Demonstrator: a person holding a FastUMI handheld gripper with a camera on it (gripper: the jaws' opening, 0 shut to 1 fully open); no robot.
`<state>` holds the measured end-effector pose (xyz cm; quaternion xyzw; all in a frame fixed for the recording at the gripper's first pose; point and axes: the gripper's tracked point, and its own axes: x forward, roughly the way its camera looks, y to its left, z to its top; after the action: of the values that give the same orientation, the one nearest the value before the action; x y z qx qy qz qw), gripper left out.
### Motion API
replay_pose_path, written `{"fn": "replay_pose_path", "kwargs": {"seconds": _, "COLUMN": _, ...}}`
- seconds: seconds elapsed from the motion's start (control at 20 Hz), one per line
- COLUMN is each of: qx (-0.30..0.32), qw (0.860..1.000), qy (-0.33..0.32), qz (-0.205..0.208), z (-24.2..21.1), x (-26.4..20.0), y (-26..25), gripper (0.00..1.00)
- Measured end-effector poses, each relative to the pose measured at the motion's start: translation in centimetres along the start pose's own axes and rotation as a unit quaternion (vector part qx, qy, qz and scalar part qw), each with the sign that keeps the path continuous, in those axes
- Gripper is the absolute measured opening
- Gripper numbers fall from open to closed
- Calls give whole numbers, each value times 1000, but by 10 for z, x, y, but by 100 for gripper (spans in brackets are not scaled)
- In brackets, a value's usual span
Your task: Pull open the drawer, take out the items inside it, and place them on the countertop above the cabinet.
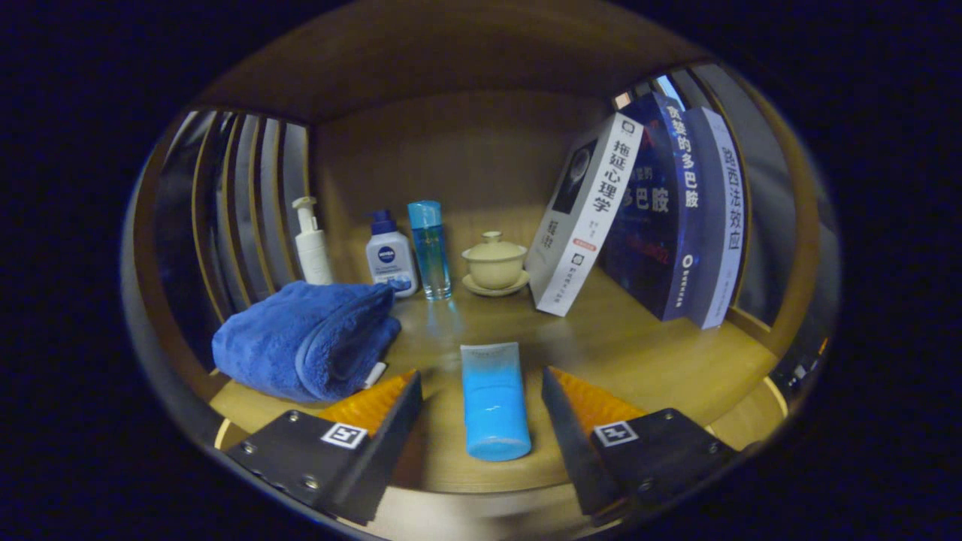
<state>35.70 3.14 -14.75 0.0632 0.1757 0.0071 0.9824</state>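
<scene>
A: Gripper (pixel 481 398) was spread wide, nothing clamped. The blue tube (pixel 494 400) lay flat on the wooden countertop (pixel 639 353) between the two fingers, with a gap on each side (neither finger touching it).

B: Which way did the tube point?

A: Lengthwise along the fingers, its pale end away from the gripper. The folded blue towel (pixel 308 342) sat just beside the left finger, on the same surface.

B: Containers?

A: A row near the back wall: white pump bottle (pixel 311 242), white bottle with blue cap (pixel 390 255), then a clear blue bottle (pixel 430 250), all upright and close together. Contents of the white ones couldn't be told; the clear one looked tinted blue throughout.

B: And the cup?

A: Cream lidded teacup (pixel 494 261) on its saucer, lid on, so the inside was hidden. It stood between the clear bottle and the books (pixel 646 218), three of them, leaning to the right.
</scene>
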Motion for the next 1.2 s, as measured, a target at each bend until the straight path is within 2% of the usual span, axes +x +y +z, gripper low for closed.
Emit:
{"fn": "replay_pose_path", "kwargs": {"seconds": 0.05, "qx": 5, "qw": 1000, "qy": -6, "qz": 4, "z": 5, "x": -4, "y": 4, "gripper": 100}}
{"fn": "replay_pose_path", "kwargs": {"seconds": 0.5, "qx": 16, "qw": 998, "qy": -47, "qz": 36, "z": 61, "x": -74, "y": 13, "gripper": 100}}
{"fn": "replay_pose_path", "kwargs": {"seconds": 0.7, "qx": 9, "qw": 996, "qy": -70, "qz": 50, "z": 76, "x": -128, "y": 17, "gripper": 100}}
{"fn": "replay_pose_path", "kwargs": {"seconds": 0.9, "qx": -24, "qw": 991, "qy": -128, "qz": 33, "z": 96, "x": -192, "y": 6, "gripper": 100}}
{"fn": "replay_pose_path", "kwargs": {"seconds": 1.05, "qx": -65, "qw": 987, "qy": -147, "qz": 19, "z": 95, "x": -236, "y": -2, "gripper": 100}}
{"fn": "replay_pose_path", "kwargs": {"seconds": 1.2, "qx": -71, "qw": 984, "qy": -162, "qz": 27, "z": 93, "x": -279, "y": 4, "gripper": 100}}
